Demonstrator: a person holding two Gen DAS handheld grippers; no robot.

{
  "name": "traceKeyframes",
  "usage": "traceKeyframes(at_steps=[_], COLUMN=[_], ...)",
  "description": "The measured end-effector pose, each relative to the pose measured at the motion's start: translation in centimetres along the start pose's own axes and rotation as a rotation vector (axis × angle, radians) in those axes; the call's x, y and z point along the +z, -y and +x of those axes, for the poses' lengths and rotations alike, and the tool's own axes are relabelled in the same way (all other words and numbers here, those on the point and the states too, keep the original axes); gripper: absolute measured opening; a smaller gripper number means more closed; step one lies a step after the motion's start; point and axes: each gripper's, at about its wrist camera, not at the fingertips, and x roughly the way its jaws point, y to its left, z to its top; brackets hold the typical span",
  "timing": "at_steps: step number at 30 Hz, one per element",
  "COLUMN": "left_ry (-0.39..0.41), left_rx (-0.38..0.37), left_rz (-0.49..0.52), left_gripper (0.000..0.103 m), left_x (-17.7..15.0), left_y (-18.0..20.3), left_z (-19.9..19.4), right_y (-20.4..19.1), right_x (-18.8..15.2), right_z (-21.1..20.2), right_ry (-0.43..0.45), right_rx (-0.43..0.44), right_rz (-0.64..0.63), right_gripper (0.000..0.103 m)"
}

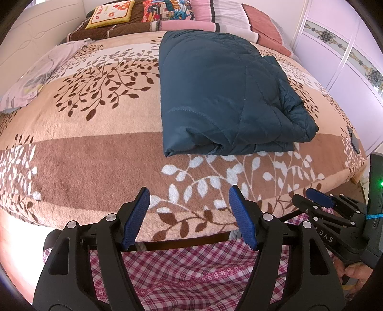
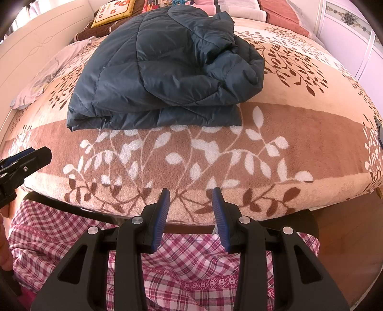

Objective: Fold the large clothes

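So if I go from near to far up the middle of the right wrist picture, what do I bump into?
Right gripper with blue pads, open → brown fleece blanket with white leaves → folded dark teal quilted jacket → yellow flowered cushion at the head of the bed.

Bare leaf-patterned brown fleece blanket (image 2: 182, 153) lies open before the folded dark teal quilted jacket (image 2: 167, 71); stacked pillows (image 1: 215, 16) crowd behind it.
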Motion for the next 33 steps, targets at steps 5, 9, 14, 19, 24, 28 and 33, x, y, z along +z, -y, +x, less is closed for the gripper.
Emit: traceKeyframes(at_steps=[5, 9, 14, 19, 24, 28, 33], left_ry=[-0.002, -0.002, -0.002, -0.001, 0.001, 0.001, 0.002], left_rx=[0.000, -0.001, 0.000, 0.001, 0.003, 0.002, 0.003], left_rz=[-0.001, -0.001, 0.000, 0.000, -0.002, 0.000, 0.002], left_gripper=[0.068, 0.068, 0.068, 0.068, 0.068, 0.068, 0.068], left_x=[-0.13, -0.01, -0.03, -0.24, -0.19, -0.18, 0.04], left_y=[-0.02, -0.16, -0.19, -0.30, -0.45, -0.49, -0.37], left_z=[-0.01, 0.05, 0.03, -0.03, -0.11, -0.16, -0.34], right_y=[-0.02, 0.01, -0.04, 0.02, 0.00, 0.04, -0.03], right_x=[-0.03, 0.00, -0.10, -0.02, -0.10, -0.01, -0.17], right_z=[0.00, 0.00, -0.03, 0.00, 0.00, 0.01, -0.03], right_ry=[-0.001, -0.001, -0.002, -0.002, -0.003, -0.003, -0.003], right_rx=[0.000, 0.001, 0.002, 0.003, 0.003, 0.004, 0.005], right_rz=[0.000, -0.001, -0.001, -0.002, -0.004, -0.004, -0.005], right_gripper=[0.038, 0.038, 0.038, 0.038, 0.038, 0.038, 0.038])
